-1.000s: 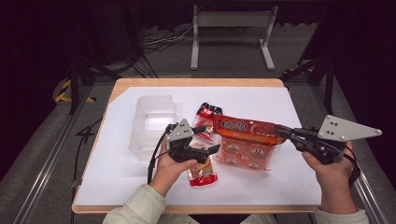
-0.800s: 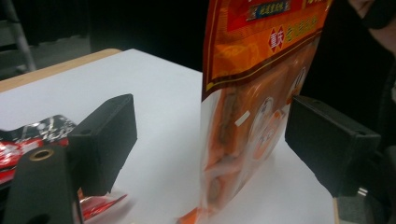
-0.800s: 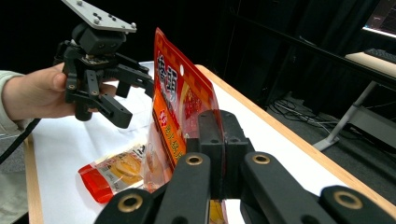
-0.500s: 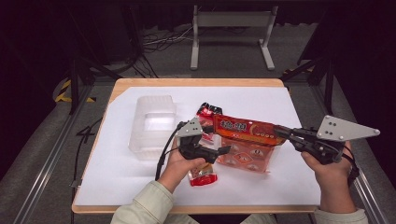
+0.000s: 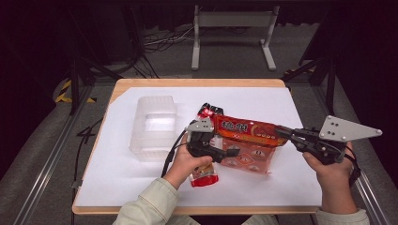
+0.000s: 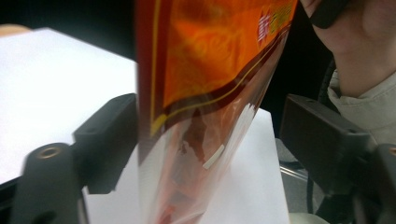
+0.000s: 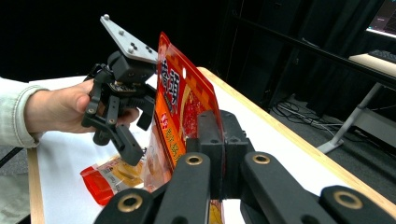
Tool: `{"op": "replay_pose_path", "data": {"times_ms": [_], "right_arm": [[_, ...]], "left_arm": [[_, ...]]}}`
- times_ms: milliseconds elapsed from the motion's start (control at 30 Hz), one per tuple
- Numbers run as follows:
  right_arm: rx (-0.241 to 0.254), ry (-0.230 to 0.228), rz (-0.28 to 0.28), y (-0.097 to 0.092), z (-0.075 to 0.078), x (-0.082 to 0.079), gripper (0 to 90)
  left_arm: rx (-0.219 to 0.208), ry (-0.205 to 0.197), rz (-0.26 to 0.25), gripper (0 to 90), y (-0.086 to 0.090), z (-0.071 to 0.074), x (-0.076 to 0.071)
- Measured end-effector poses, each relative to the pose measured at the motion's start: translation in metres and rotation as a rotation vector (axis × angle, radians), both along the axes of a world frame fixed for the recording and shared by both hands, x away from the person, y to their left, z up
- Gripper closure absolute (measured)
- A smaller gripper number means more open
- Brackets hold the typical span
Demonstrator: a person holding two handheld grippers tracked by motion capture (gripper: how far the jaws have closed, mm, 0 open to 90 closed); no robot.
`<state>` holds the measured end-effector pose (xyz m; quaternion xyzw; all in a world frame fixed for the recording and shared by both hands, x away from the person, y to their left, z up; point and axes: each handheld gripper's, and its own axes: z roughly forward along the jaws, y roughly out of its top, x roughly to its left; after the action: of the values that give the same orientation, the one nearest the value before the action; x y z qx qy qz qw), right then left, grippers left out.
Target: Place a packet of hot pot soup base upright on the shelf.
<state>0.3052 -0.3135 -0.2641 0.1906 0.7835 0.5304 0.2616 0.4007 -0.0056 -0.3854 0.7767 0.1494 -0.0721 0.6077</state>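
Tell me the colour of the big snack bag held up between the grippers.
Orange with red edging, clear lower part; snack bag shows best in the high view.

An orange snack bag (image 5: 246,140) with a clear lower part showing its contents hangs upright above the table (image 5: 122,173), its top edge horizontal, one end pinched; printed front faces the person.

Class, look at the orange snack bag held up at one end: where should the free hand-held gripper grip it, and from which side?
Probably the flat edge of the orange snack bag at the end opposite the right hand-held gripper, which is clamped on its other end. The bag stands on edge, thin and sheet-like, so the left hand-held gripper should straddle it, one jaw on each face. Its open jaws already flank the bag in the left gripper view.
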Motion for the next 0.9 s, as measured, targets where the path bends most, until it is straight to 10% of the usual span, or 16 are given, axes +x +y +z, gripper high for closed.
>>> {"op": "replay_pose_path", "data": {"times_ms": [567, 900], "right_arm": [[0.021, 0.011, -0.001, -0.003, -0.003, 0.004, 90.0], [0.024, 0.021, 0.007, -0.002, -0.005, 0.005, 90.0]], "left_arm": [[-0.16, -0.038, -0.02, 31.2, -0.015, -0.011, 0.004], [-0.137, -0.053, -0.003, 25.0, -0.019, -0.014, 0.005]]}}
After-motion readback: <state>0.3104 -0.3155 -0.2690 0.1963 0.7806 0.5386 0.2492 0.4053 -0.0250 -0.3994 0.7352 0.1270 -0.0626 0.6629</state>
